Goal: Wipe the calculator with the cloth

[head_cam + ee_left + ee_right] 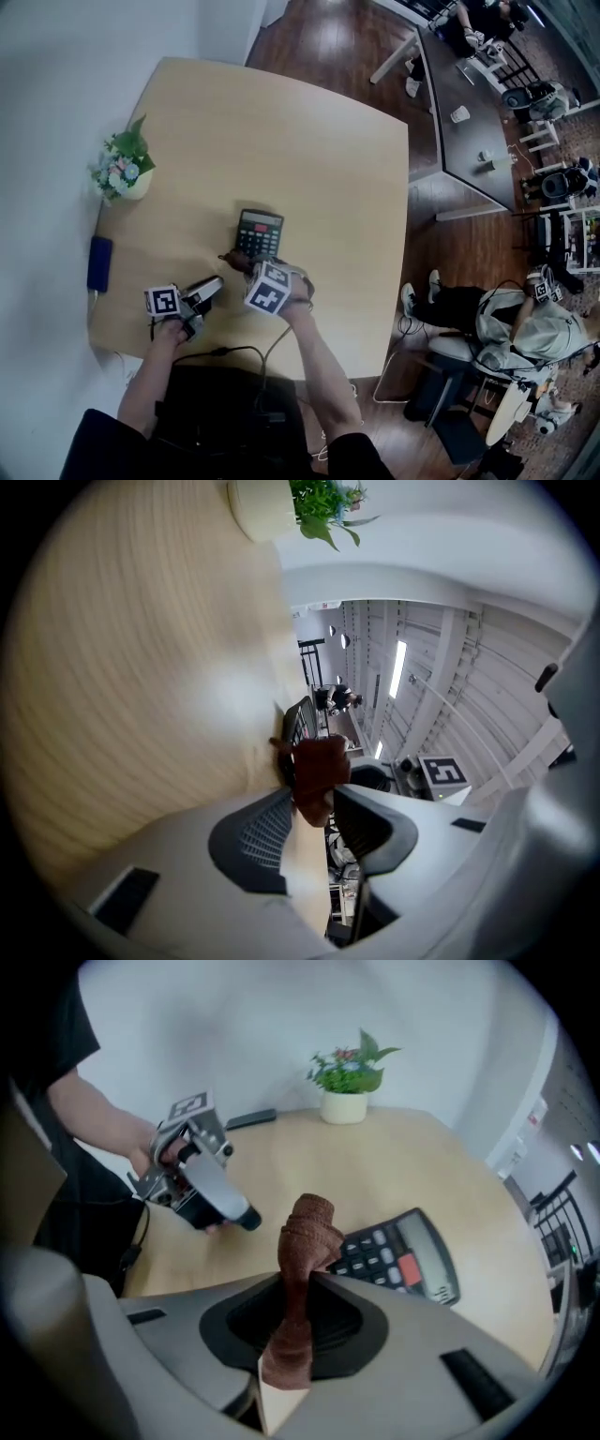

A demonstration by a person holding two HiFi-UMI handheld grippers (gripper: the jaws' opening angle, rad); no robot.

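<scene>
A black calculator [260,232] lies flat on the pale wooden table [309,150], near its front half. My right gripper [247,266] is shut on a brown cloth [236,261], which hangs just at the calculator's near edge. In the right gripper view the cloth [309,1227] sticks up out of the pinched jaws of the right gripper [298,1283], with the calculator [398,1255] right behind it. My left gripper [214,284] hovers to the left of the cloth, jaws a little apart and holding nothing. From the left gripper [311,803] the cloth [317,766] shows beyond the tips.
A small potted plant [122,173] stands at the table's left edge, with a blue flat object [99,262] nearer along that edge. A black cable [225,354] hangs off the front edge. A person [525,323] sits on the floor at the right, beside a chair.
</scene>
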